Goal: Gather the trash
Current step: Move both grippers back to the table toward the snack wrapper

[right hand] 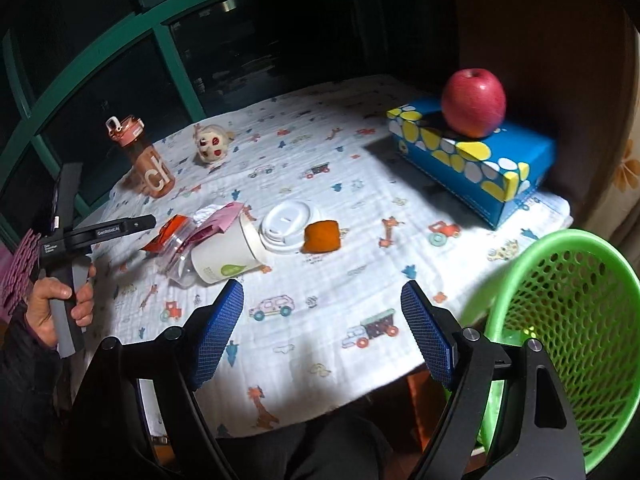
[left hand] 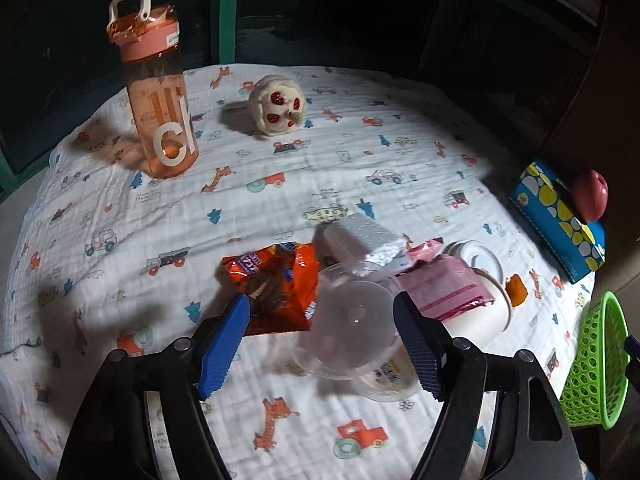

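Spread wide, the left gripper (left hand: 322, 342) straddles a tipped clear plastic cup (left hand: 352, 332) that could slip or crush; the right gripper (right hand: 322, 328) hangs spread and empty.

A clear plastic cup (left hand: 352, 332) is seen tipped over between the left gripper's (left hand: 322, 320) open jaws; an orange wrapper (left hand: 276, 280), foam block (left hand: 360, 244) and pink packet (left hand: 444, 288) are piled just beyond.

Left gripper (left hand: 322, 350) tilted steeply downward, jaws spread wide, pads pressing nothing. Right gripper (right hand: 322, 334) angled down likewise, jaws apart and empty. Left hand (right hand: 60, 304) wrapped round its grey handle.
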Tool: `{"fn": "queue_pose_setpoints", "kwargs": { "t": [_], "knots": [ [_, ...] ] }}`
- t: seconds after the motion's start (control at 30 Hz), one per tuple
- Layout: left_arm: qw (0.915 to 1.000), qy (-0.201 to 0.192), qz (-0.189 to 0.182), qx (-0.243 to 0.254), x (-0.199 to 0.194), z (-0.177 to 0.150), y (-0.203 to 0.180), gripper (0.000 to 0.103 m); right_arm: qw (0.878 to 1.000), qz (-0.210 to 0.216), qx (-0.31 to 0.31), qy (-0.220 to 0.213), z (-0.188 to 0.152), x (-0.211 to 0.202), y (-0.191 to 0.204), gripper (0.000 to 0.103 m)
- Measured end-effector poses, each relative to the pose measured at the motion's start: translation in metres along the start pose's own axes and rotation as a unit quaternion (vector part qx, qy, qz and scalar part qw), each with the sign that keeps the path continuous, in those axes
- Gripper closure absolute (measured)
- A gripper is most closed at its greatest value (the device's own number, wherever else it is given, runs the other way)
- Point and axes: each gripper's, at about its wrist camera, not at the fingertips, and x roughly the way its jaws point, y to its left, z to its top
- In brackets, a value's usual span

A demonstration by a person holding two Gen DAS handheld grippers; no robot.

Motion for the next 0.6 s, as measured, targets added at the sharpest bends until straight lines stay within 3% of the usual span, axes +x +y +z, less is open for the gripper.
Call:
{"fn": "queue_pose_setpoints", "kwargs": {
  "t": [0.1, 0.6],
  "knots": [
    [0.9999, 0.011, -0.003, -0.008, 0.013, 0.002, 0.013, 0.025, 1.000, 0.008, -0.007, 0.006, 0.004, 0.011, 0.013, 0.022],
    [0.9976, 0.064, -0.017, -0.019, 0.069, 0.004, 0.033, 0.023, 0.998, 0.034, -0.038, 0.032, 0.019, 0.055, 0.053, 0.021]
  ]
}}
